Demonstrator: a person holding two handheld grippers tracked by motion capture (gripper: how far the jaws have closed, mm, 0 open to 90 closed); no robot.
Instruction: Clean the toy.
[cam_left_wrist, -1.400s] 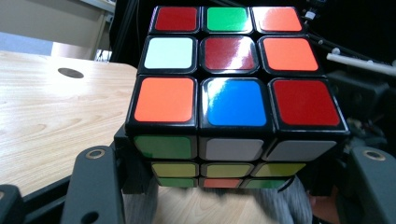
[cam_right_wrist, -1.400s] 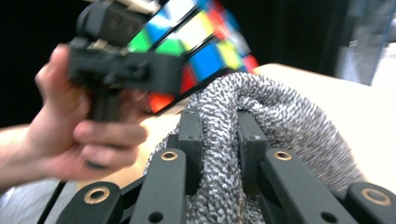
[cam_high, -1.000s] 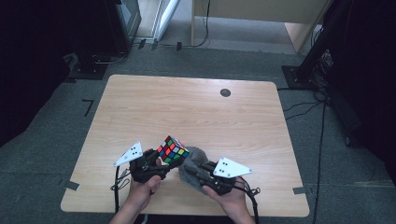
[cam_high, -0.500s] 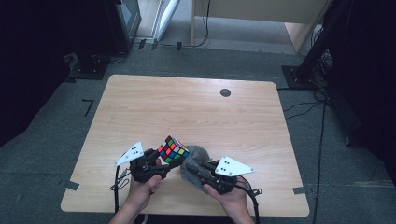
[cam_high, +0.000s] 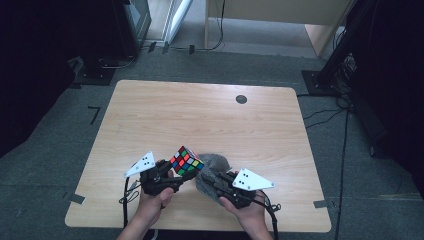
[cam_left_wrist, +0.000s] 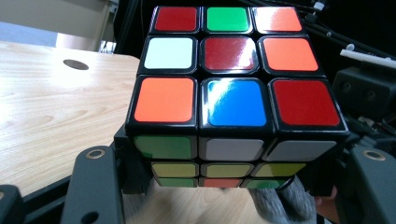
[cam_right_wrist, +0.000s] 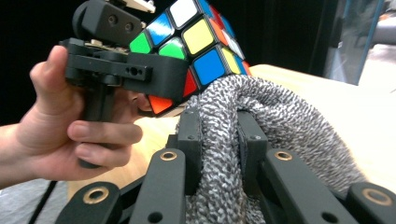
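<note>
Table (cam_high: 210, 115) beyond cube (cam_high: 186, 161) and cloth (cam_high: 215, 162) lies open.

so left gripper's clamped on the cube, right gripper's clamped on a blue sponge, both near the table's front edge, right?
Not a blue sponge. The right gripper is shut on a grey knitted cloth, clear in the right gripper view. The rest holds: the left gripper is clamped on the cube, both near the table front edge.
</note>
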